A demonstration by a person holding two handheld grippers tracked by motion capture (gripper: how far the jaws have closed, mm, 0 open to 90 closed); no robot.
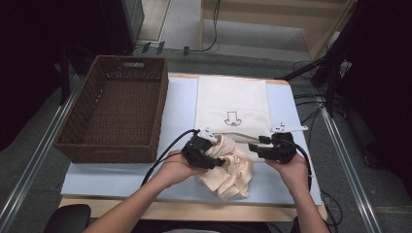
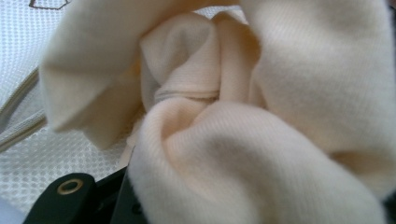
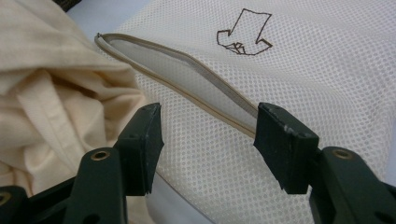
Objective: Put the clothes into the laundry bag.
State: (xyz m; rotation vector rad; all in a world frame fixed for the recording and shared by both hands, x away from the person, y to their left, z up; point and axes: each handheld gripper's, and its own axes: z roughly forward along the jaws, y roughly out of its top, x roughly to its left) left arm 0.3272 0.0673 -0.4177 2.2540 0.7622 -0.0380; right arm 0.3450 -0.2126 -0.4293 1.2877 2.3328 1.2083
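High view is showing a white-covered table (image 1: 111, 172) with a crumpled cream knit garment (image 1: 233, 167) lying at about 6 o'clock, near the person's edge, its upper end touching the near edge of a flat white mesh laundry bag (image 1: 233, 99) that is stretching toward 12 o'clock and bearing a small brown outline drawing (image 1: 232, 119). The left gripper (image 1: 218, 158) is pressing into the left side of the garment, with the left hand (image 1: 177, 167) wrapping its body; left gripper view is looking straight into soft cream folds (image 2: 261, 140) bunching over the one black jaw that is showing at the bottom, so the cloth is lying against the jaws (whether the pads are actually clamping it I cannot tell). The right gripper (image 1: 252, 147) is sitting at about 3 o'clock of the garment, held by the right hand (image 1: 291, 170), its jaws pointing left toward the cloth. Right gripper view is showing those two black jaws standing wide apart with nothing between them, hovering just over the mesh bag (image 3: 289, 84), where the beige-trimmed zipper opening (image 3: 187, 86) is gaping slightly; the garment (image 3: 56, 107) is lying just beside it at 9 o'clock. A dark brown woven rectangular basket (image 1: 114, 109) is standing at 10 o'clock, well apart from both grippers.
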